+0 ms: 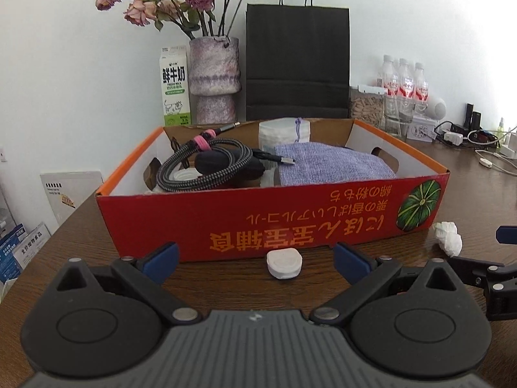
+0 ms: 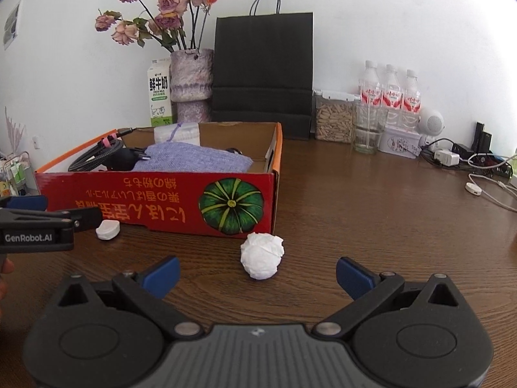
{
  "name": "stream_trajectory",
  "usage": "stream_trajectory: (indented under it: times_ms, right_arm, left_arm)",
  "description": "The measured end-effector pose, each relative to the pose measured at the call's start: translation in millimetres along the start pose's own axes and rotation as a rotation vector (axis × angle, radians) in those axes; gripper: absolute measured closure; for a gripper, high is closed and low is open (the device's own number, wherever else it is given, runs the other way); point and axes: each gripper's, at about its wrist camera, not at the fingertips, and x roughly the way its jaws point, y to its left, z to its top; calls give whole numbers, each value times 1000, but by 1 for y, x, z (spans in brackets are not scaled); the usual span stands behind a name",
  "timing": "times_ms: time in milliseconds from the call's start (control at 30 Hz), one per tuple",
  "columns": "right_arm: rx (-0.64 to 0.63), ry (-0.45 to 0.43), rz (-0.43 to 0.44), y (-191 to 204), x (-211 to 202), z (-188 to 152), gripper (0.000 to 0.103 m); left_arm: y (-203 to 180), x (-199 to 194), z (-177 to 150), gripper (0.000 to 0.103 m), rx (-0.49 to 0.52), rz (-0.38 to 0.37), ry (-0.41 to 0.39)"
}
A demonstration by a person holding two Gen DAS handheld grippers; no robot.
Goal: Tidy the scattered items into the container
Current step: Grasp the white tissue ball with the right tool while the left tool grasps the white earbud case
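the left gripper (image 1: 255, 255) is hovering low over the table (image 1: 226, 291) with its jaws standing wide and nothing between them. just ahead of it, a small white puck-shaped roll (image 1: 284, 264) is lying flat on the wood, close beside the front wall of the red cardboard box (image 1: 258, 213); whether it is touching the wall cannot be told. it is looking compact and fairly firm, probably light, with smooth rounded sides, so the fingers should be closing across its two opposite edges, low down, to keep it from squirting out.

inside the box a braided cable (image 1: 206, 165) is sitting coiled at the left, and a lilac woven pouch (image 1: 329, 165) is lying at the right, so the sorting is looking mostly done.

further right, a crumpled white paper ball (image 2: 262, 255) is resting on the table off the box's front right corner, near it but apart. the right gripper (image 2: 258, 273) is facing it with its jaws spread wide and empty, the ball sitting just beyond the blue fingertips (image 2: 163, 274). the ball is appearing very light and soft; it will be crushing under a pinch, so a grip across its middle should be holding it well enough, and the low box wall is asking only a modest lift.
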Motion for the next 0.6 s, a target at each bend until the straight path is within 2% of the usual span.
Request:
stream_trajectory:
  times_ms: [233,467,600]
  right_arm:
    - [18,139,29,-4,29,2,0]
    - [0,145,7,-3,39,6,0]
    - [11,145,-4,-4,43,9,0]
  left_arm:
    - [-1,22,4,0,-28,10,89]
    - [5,36,5,0,-85,21,161]
    - [6,39,5,0,-87,39,167]
